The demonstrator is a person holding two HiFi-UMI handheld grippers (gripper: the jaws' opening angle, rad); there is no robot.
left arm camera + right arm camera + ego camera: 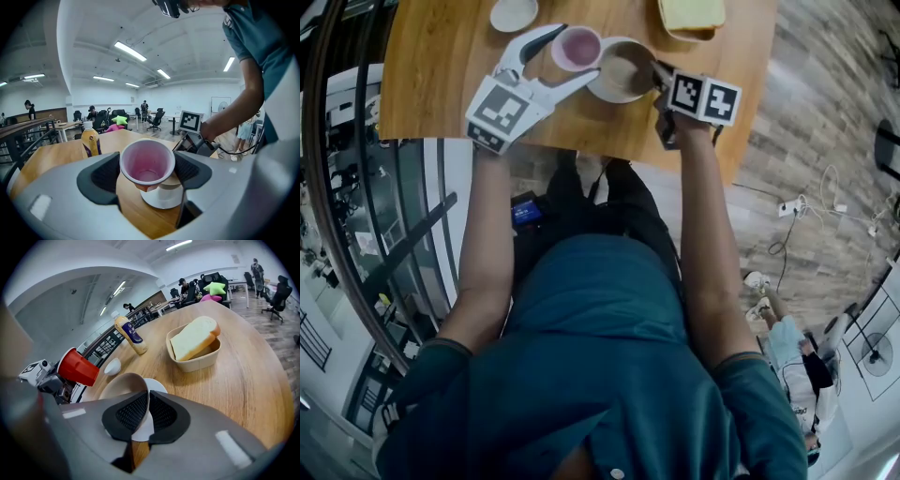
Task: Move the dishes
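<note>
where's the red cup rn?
The red cup is gripped by the left tool, top centre of head view, just left of the bowl.

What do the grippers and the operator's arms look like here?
Both grippers have pale grey moulded shells with black mesh-textured pads. The left gripper has long, tapered white jaws. The right gripper shows dark parts below its cube in the head view. Each carries a cube of black-and-white square markers. A thin black cable hangs by the right one. The person wears short teal sleeves.
</note>
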